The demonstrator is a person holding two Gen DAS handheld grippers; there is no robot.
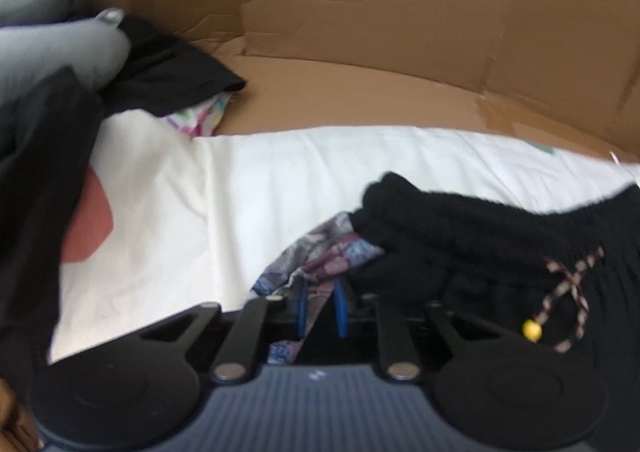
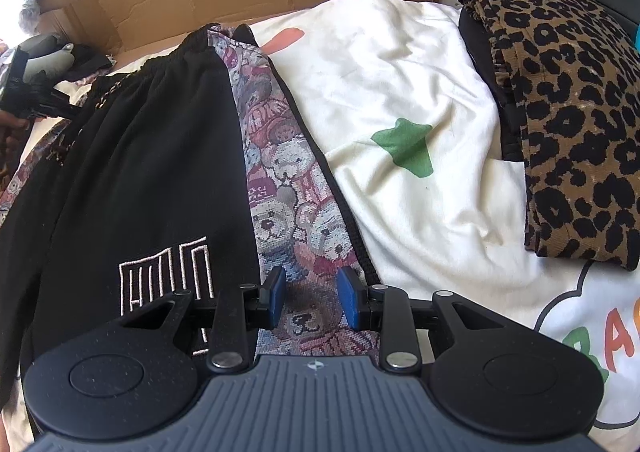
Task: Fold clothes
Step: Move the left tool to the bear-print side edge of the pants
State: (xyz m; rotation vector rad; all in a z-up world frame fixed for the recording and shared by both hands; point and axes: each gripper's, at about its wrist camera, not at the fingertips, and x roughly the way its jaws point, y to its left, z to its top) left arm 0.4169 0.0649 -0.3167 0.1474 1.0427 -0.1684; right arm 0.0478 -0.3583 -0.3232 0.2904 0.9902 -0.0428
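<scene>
Black trousers [image 2: 152, 172] with a teddy-bear patterned side stripe [image 2: 280, 172] and a white embroidered logo lie lengthwise on the white sheet [image 2: 400, 92]. My right gripper [image 2: 312, 294] is open low over the stripe, its blue pads apart on either side of the fabric. In the left wrist view, the elastic waistband [image 1: 440, 220] and a drawstring with a yellow bead [image 1: 532, 329] sit at the right. My left gripper [image 1: 321, 308] is shut on a fold of the patterned fabric [image 1: 320, 256] by the waistband. It also shows at the far left of the right wrist view as the left gripper [image 2: 48, 100].
A folded leopard-print garment [image 2: 568, 112] lies on a black one at the right. Cardboard walls [image 1: 360, 12] stand behind the sheet. A pile of grey and black clothes [image 1: 80, 64] sits at the far left. The sheet carries green [image 2: 408, 150] and orange prints.
</scene>
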